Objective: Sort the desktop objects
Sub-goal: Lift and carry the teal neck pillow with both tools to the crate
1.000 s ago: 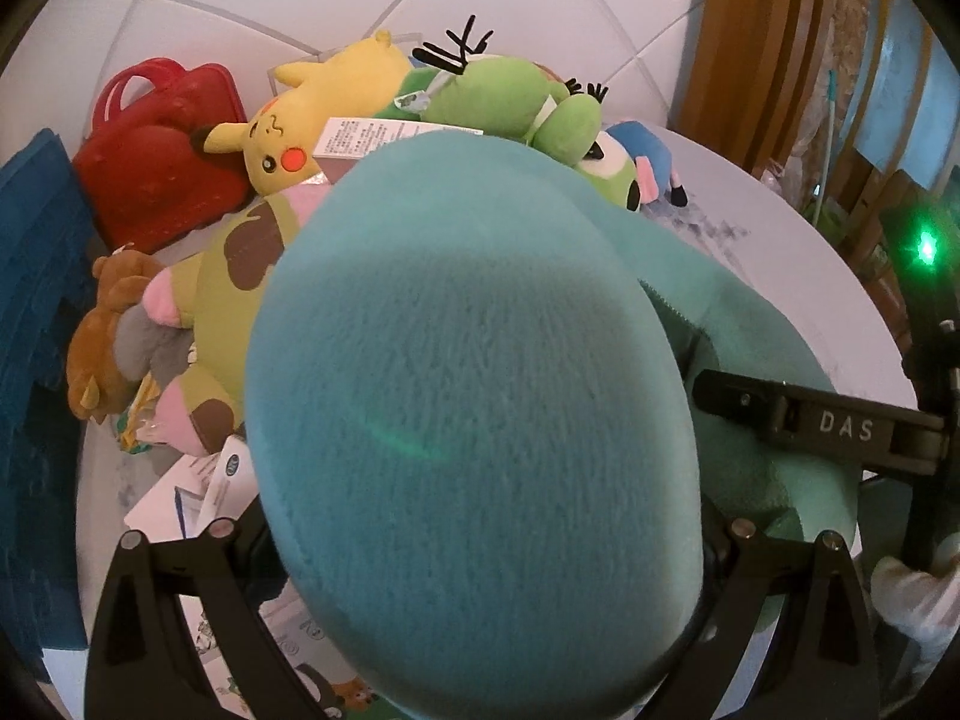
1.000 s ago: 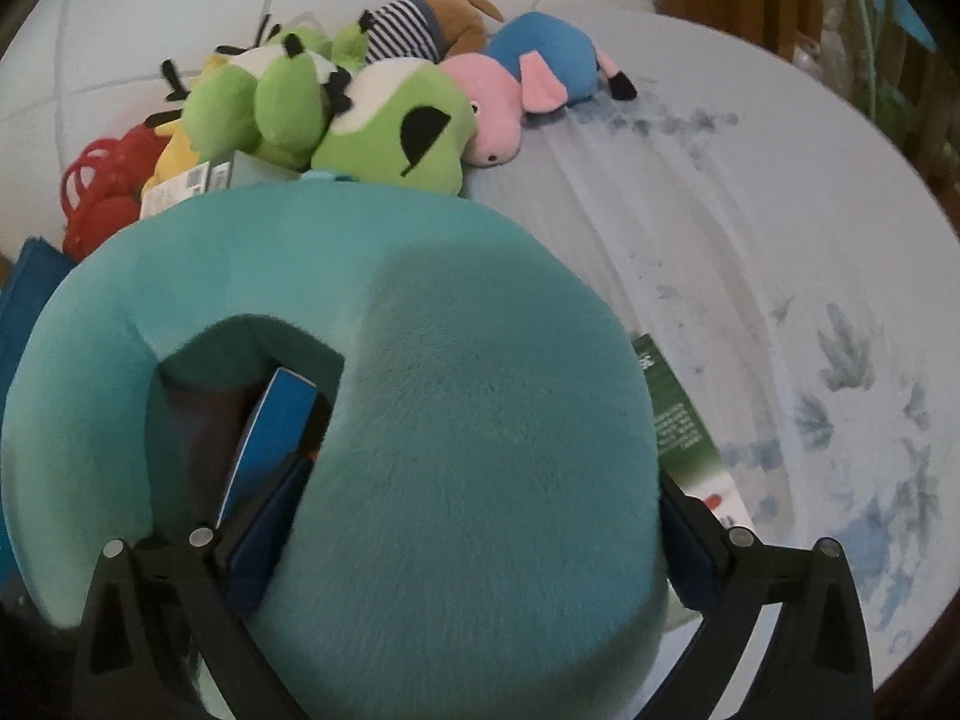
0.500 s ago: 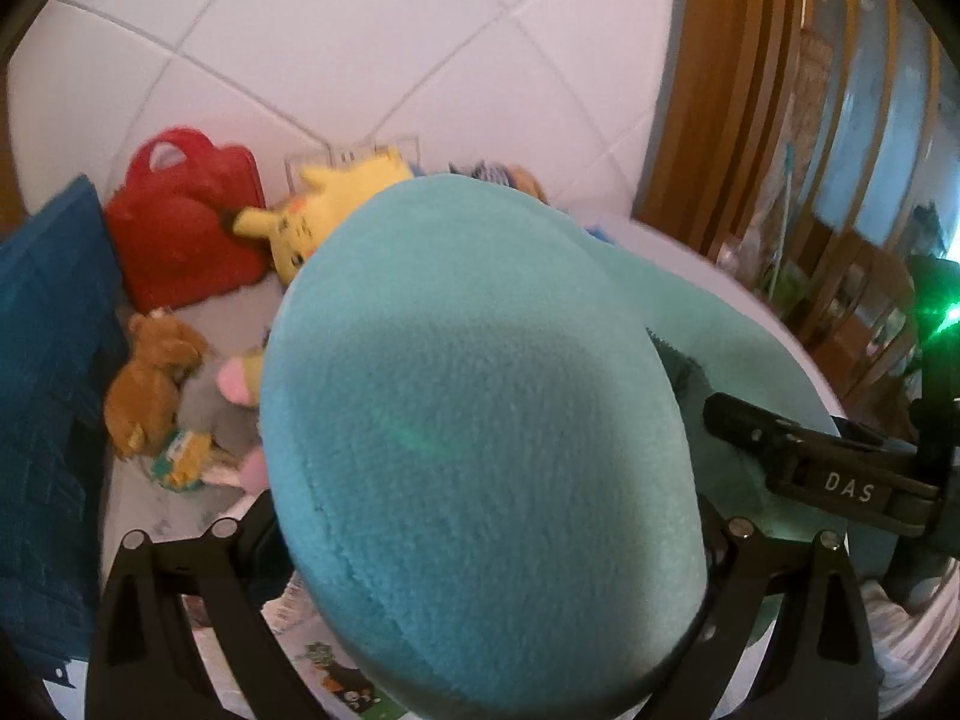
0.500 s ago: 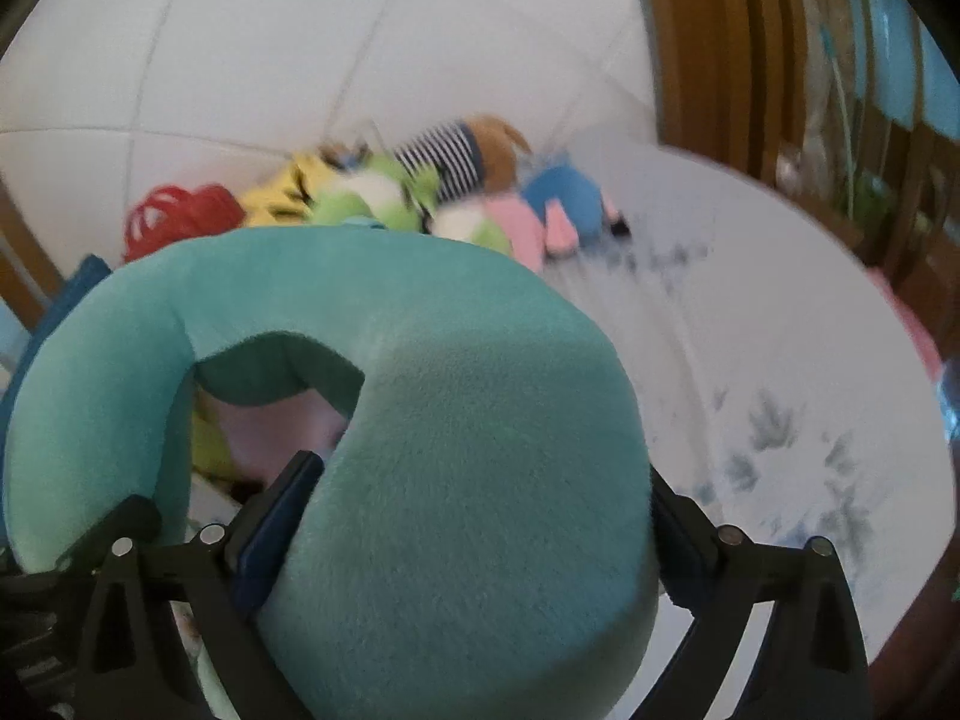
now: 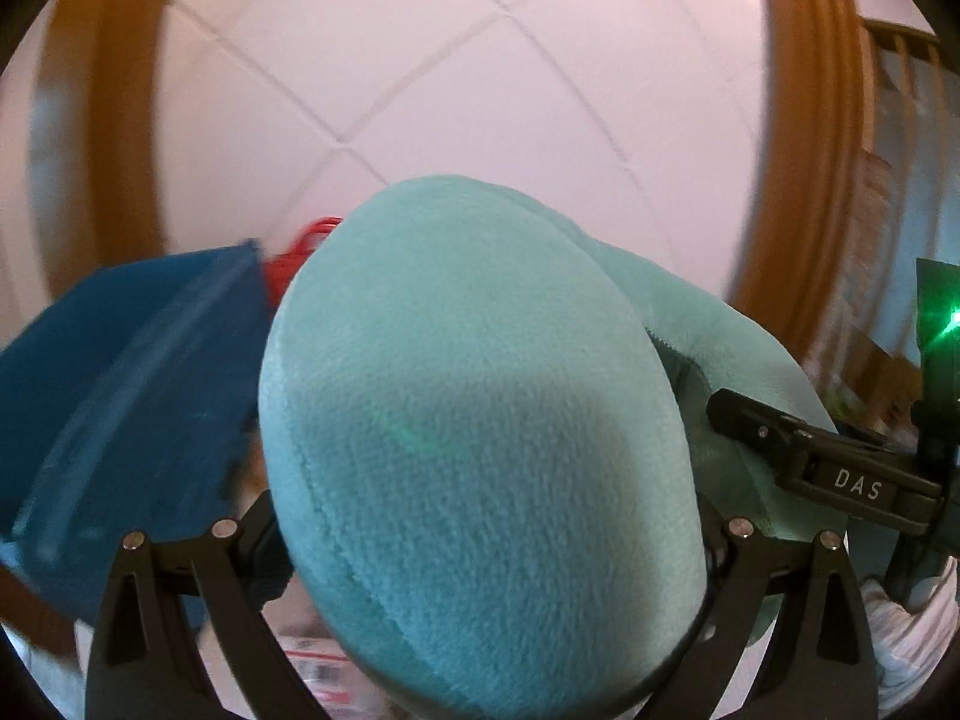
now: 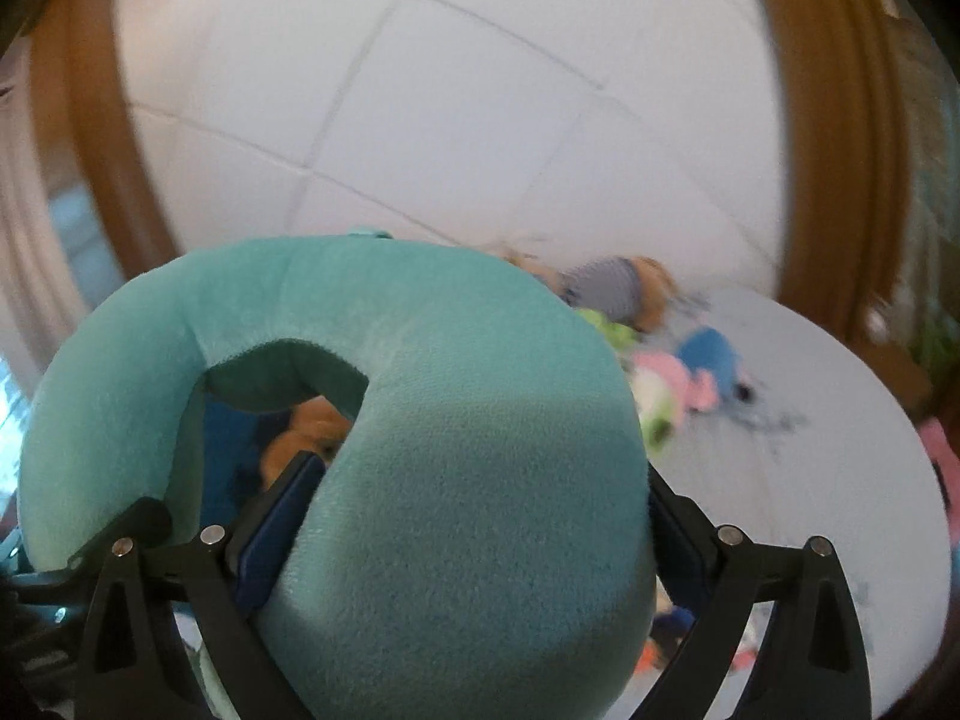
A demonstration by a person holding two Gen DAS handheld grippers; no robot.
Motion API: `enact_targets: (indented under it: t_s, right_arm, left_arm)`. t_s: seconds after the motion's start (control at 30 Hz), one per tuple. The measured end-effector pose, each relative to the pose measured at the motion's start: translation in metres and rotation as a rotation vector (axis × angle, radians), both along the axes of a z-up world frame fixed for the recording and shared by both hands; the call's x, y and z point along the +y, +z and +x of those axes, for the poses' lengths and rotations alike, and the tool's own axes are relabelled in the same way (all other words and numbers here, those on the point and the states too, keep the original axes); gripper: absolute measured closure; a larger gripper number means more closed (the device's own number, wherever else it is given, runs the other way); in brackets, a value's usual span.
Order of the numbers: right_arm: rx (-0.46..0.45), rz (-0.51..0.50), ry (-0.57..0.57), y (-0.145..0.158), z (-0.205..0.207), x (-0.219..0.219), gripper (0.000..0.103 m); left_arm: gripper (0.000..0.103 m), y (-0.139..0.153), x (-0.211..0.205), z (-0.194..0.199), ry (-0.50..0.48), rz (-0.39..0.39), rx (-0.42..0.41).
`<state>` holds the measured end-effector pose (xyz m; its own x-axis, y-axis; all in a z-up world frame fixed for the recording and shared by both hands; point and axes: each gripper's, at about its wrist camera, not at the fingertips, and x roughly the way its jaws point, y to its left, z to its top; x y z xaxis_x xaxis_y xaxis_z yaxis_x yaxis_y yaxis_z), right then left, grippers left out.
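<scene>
A teal U-shaped neck pillow (image 5: 480, 420) fills both views. My left gripper (image 5: 486, 546) is shut on one end of the pillow. My right gripper (image 6: 444, 534) is shut on the other end of the pillow (image 6: 456, 510). The pillow is lifted off the table and tilted up toward the wall. The right gripper's black body (image 5: 840, 468) shows at the right of the left wrist view. The fingertips of both grippers are hidden by the plush.
A blue cushion (image 5: 120, 408) is at the left, with a red bag (image 5: 300, 252) behind it. Several plush toys (image 6: 660, 336) lie along the back of the round white table (image 6: 810, 450). A white tiled wall (image 5: 450, 72) stands behind, framed in wood.
Both grippers have risen and tilted up with the pillow. The toy pile has dropped out of the left view and the wall now fills the upper frames.
</scene>
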<state>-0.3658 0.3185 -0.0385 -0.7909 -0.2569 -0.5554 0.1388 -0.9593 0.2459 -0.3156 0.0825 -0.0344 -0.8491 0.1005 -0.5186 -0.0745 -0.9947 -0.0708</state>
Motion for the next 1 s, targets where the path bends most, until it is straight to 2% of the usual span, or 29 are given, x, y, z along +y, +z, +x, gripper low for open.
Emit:
enact_targets:
  t_s: [0.3,0.53,0.67,0.77,0.9,1.0]
  right_arm:
    - [0.056,-0.028,0.270,0.033,-0.032,-0.136,0.005]
    - [0.109,-0.061,0.429,0.050,-0.040,-0.280,0.005]
    - [0.103,-0.096,0.487,0.047,-0.045,-0.376,0.005]
    - [0.071,-0.108,0.512,0.037,-0.045,-0.429,0.005]
    - [0.018,-0.102,0.513,0.015,-0.068,-0.486,0.005]
    - [-0.021,-0.091,0.502,0.007,-0.079,-0.509,0.005]
  left_arm:
    - [0.004,0.042,-0.115,0.028,0.257,-0.035,0.077]
    - [0.004,0.063,-0.243,0.044,0.399,-0.059,0.130]
    - [0.004,0.067,-0.322,0.045,0.450,-0.078,0.119]
    - [0.004,0.065,-0.376,0.038,0.465,-0.082,0.086]
    - [0.004,0.052,-0.426,0.015,0.461,-0.076,0.039]
    - [0.004,0.039,-0.453,0.000,0.453,-0.047,0.006]
